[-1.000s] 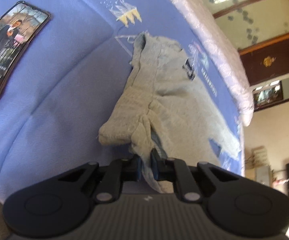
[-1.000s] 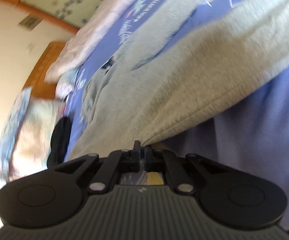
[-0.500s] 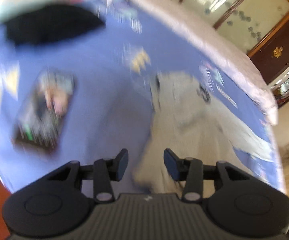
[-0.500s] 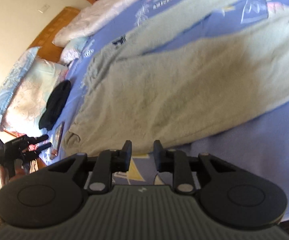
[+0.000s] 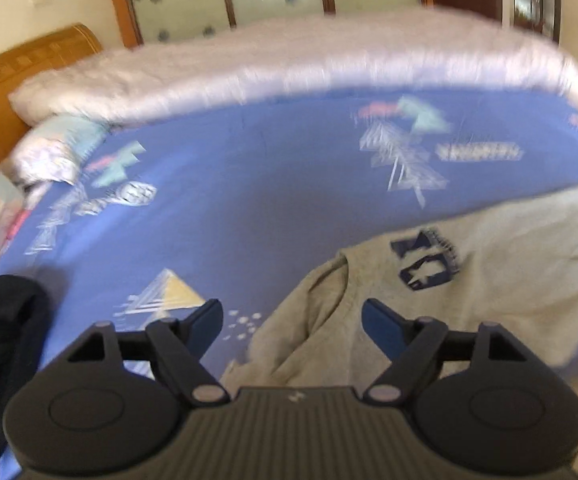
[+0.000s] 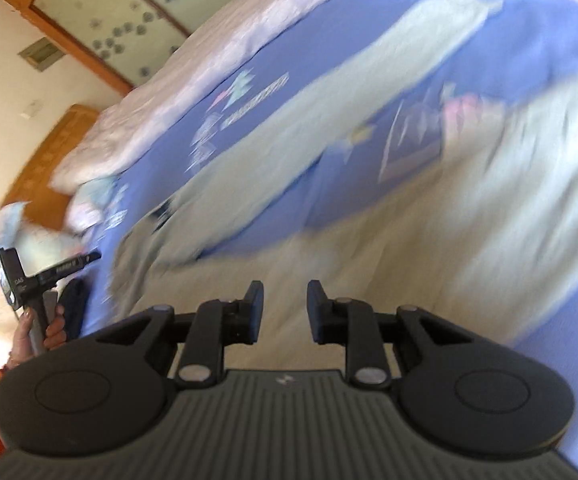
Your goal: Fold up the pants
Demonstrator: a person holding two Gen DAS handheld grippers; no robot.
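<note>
— Lying where, the pants (image 5: 469,280)?
— Spreading flat on the bed (image 5: 269,184).
— Jaws?
— Left gripper (image 5: 292,320) has just been opening wide, gripping nothing; right gripper (image 6: 285,312) is standing narrowly parted, empty.

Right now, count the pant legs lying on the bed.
2. One pant leg runs diagonally up the blue sheet; the other lies nearer the camera, below it. Their far ends are blurred.
</note>
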